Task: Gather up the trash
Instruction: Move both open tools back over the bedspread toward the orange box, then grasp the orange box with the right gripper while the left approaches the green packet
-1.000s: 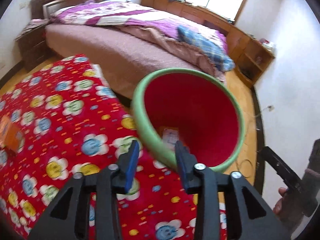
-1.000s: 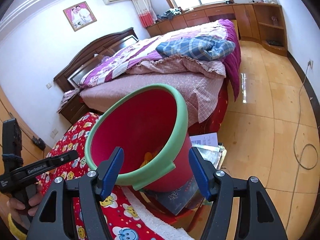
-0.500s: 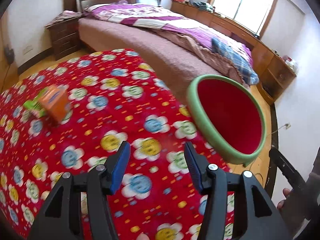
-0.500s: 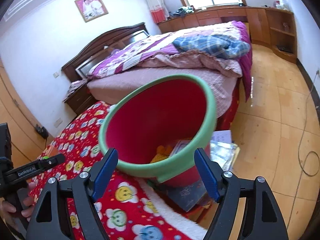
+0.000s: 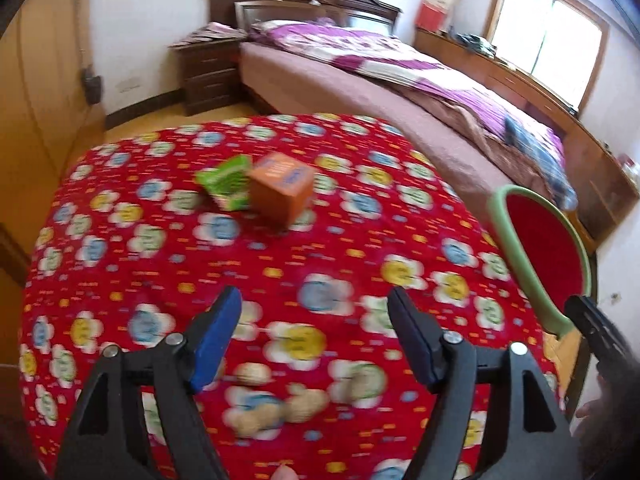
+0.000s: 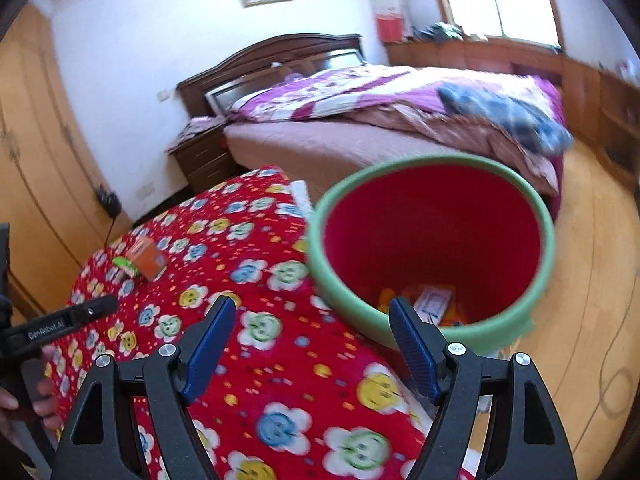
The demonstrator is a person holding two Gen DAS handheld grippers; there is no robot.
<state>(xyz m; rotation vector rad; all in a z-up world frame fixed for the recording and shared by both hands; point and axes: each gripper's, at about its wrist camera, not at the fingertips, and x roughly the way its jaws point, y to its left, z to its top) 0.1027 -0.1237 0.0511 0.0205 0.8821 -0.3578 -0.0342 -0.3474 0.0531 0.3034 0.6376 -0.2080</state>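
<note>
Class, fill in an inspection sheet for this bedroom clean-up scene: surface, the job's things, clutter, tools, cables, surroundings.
Surface: red flowered blanket, motion-blurred.
Job's things: orange box and green box side by side, apparently touching, on the blanket; red bin with green rim at the blanket's edge, with paper scraps at its bottom.
Clutter: nothing else seen on the blanket.
Tools: left tool jaws opening, nothing between them; right tool open, empty, near the bin.
Cables: a thin cable on the floor at right.
Surroundings: bed with a purple quilt, nightstand, window, wooden floor.
</note>
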